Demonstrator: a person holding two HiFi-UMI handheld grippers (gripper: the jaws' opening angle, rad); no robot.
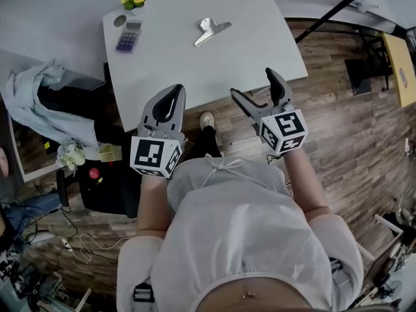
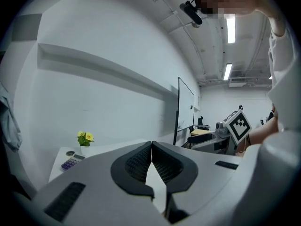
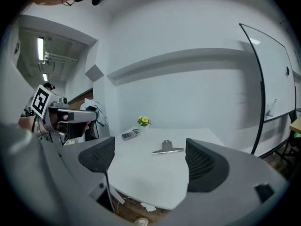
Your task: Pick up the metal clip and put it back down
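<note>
Whoever is working here wears a white short-sleeved top [image 1: 250,239] with a little tied bow [image 1: 221,164] at the front. The left tool [image 1: 175,91] and right tool [image 1: 252,83] are grey, with dark mesh-textured pads [image 3: 202,163]. Each carries a white cube [image 1: 155,156] printed with black square markers.

Office: whiteboard [image 3: 275,79], calculator [image 1: 128,36], white table [image 1: 247,57]

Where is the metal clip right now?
In the head view, the metal clip lies on the far half of the white table, right of the calculator, ahead of the open right gripper.
</note>
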